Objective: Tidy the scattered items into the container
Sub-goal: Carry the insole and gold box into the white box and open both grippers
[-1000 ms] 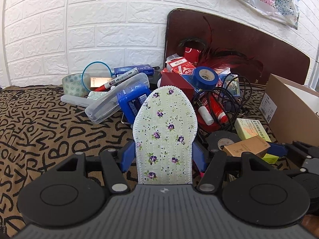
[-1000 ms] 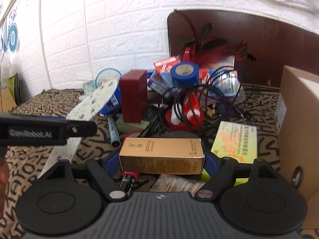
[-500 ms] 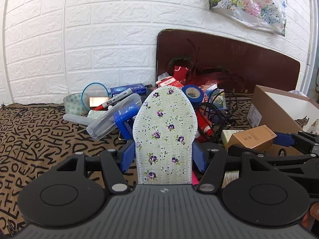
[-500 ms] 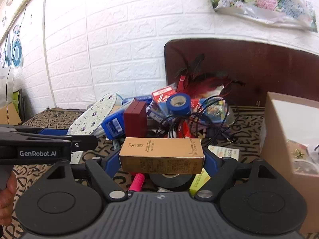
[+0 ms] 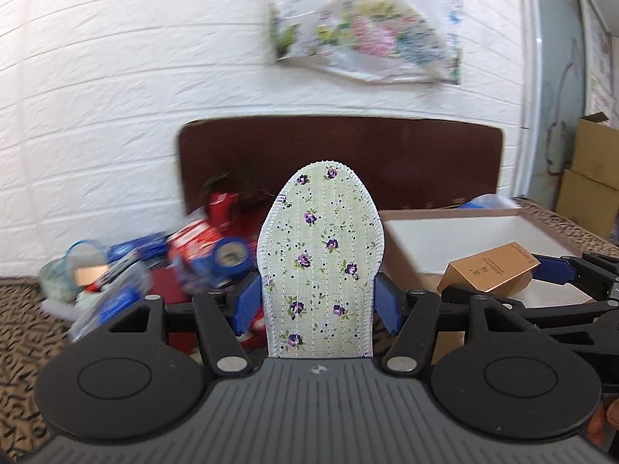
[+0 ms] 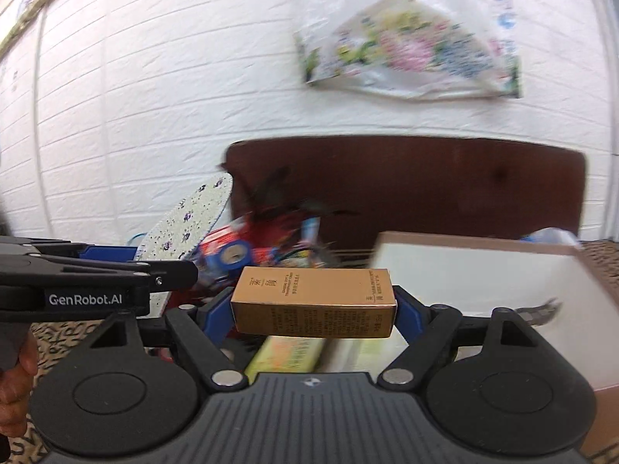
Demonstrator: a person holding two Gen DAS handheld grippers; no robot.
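Floral fabric insole [image 5: 320, 259] clamped between blue pads [image 5: 247, 301] of left gripper [image 5: 319, 305], toe pointing up and forward, heel end hidden behind gripper body. Gold carton [image 6: 314, 301] pinched lengthwise in right gripper [image 6: 315, 305], blue pads tight on both short ends, carton level. Both held off the surface. Open cardboard box [image 6: 483, 270] with white interior just right of centre, front-left corner behind and right of carton; in left view carton [image 5: 489, 266] sits over box front edge [image 5: 425, 286]. Blurred clutter pile left of box: blue tape roll [image 5: 231, 257], red packets [image 5: 193, 239]. Dark brown board [image 5: 340, 154] upright against white brick wall [image 5: 116, 96]. Floral plastic bag [image 6: 406, 34] on wall.
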